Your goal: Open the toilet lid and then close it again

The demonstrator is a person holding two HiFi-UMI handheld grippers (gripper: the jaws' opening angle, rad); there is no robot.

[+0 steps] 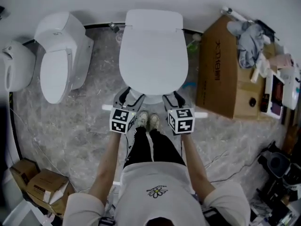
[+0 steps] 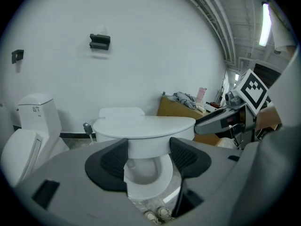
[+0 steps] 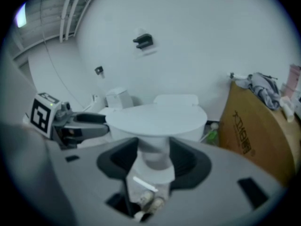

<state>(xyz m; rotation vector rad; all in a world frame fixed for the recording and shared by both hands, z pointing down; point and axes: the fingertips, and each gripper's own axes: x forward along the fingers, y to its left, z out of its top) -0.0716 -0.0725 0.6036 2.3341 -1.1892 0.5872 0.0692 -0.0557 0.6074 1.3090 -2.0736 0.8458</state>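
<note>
The white toilet's lid (image 1: 153, 55) lies flat and closed over the bowl, with the tank (image 1: 154, 19) behind it against the wall. My left gripper (image 1: 129, 98) is open at the front left of the bowl, just below the lid's rim. My right gripper (image 1: 173, 98) is open at the front right, level with it. In the left gripper view the lid (image 2: 146, 126) sits above the open left gripper (image 2: 148, 159), with the bowl's front showing in the gap. The right gripper view shows the same lid (image 3: 155, 119) over the open right gripper (image 3: 153, 159). Neither holds anything.
A second white toilet (image 1: 59, 60) stands to the left, with another white fixture (image 1: 14, 65) beyond it. A large cardboard box (image 1: 218, 69) topped with clothes (image 1: 249, 41) stands close on the right. Smaller boxes (image 1: 42, 185) sit bottom left, black equipment (image 1: 277, 173) bottom right. My shoes (image 1: 148, 120) are at the bowl's foot.
</note>
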